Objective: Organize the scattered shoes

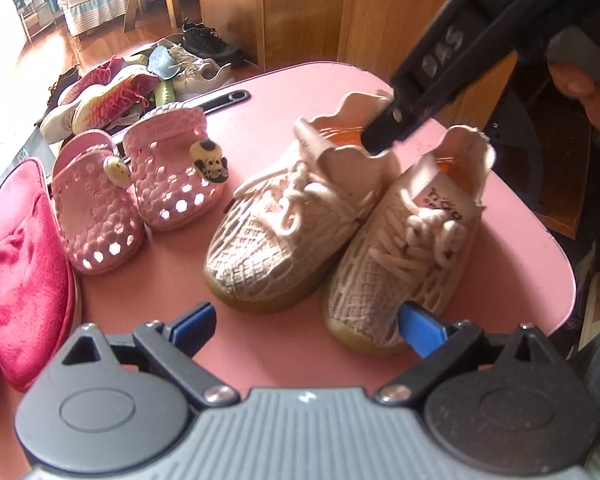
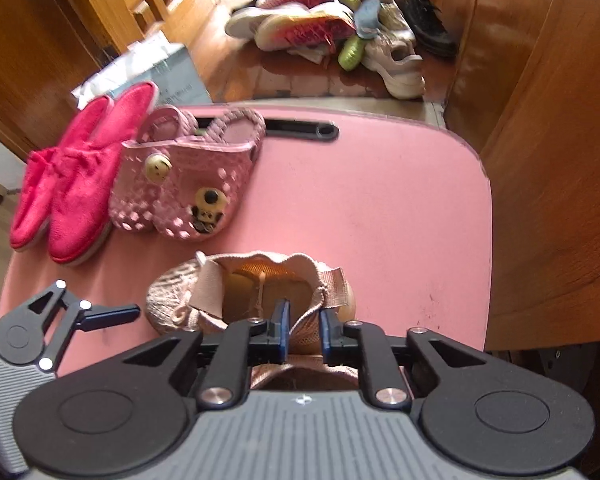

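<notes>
A pair of beige knit sneakers stands side by side on the pink table (image 1: 260, 120), one (image 1: 276, 232) left of the other (image 1: 404, 264). My left gripper (image 1: 308, 326) hangs open just in front of their toes, holding nothing. My right gripper (image 1: 380, 140) reaches down into the heel collar of the left sneaker. In the right wrist view this sneaker (image 2: 180, 296) lies toe to the left, and my right gripper (image 2: 305, 330) straddles its collar edge with blue pads (image 2: 283, 328) a little apart. The other sneaker (image 2: 300, 376) is mostly hidden under the gripper.
Pink perforated clogs (image 1: 140, 188) (image 2: 188, 184) and red plush slippers (image 1: 20, 272) (image 2: 72, 184) are lined up on the table's left. A pile of shoes (image 1: 140, 88) (image 2: 332, 28) lies on the floor beyond. Wooden cabinets (image 2: 560, 160) stand at the right. A hand (image 1: 572, 80) holds the right gripper.
</notes>
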Demonstrator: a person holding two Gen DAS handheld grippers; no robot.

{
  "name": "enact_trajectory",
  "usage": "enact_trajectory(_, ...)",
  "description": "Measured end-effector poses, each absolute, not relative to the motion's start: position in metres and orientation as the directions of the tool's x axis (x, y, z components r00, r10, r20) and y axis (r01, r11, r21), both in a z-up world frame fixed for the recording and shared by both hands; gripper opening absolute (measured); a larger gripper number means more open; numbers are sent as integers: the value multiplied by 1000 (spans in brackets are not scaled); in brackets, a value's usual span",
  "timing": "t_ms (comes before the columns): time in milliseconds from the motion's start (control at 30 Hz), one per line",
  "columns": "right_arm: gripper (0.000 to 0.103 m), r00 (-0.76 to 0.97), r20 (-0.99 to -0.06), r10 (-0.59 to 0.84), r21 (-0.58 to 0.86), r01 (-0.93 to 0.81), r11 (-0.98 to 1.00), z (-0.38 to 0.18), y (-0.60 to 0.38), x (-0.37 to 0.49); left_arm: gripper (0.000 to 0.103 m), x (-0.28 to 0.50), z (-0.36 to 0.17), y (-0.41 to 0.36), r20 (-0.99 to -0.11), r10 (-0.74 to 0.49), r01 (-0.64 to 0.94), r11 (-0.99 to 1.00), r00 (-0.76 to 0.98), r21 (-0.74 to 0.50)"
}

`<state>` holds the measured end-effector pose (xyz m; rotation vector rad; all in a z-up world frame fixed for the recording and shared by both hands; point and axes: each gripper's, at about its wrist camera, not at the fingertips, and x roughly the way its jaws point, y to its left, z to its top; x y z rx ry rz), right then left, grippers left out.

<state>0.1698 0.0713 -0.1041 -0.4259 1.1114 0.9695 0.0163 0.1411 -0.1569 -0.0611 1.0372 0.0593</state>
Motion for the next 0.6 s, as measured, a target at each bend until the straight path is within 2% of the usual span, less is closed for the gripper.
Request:
enact_trajectory(67, 38, 131, -874, 468, 139, -856, 498, -90, 61, 167, 99, 11, -147, 132, -850, 2, -49, 998, 527, -28)
enact_trajectory(167, 43, 126, -863, 488, 141, -869, 474, -80, 41, 171, 101, 2, -134, 107, -830, -17, 11, 1000, 558, -13)
enact_trajectory(367, 43, 205, -895, 397, 44, -843, 536, -92, 13, 181, 102, 7, -139, 70, -822, -67, 83, 996, 565, -24)
enact_trajectory(600, 43, 207, -934, 292, 15, -792, 610, -126, 13, 200, 102, 24, -163, 54, -841, -12, 79, 996, 541, 36)
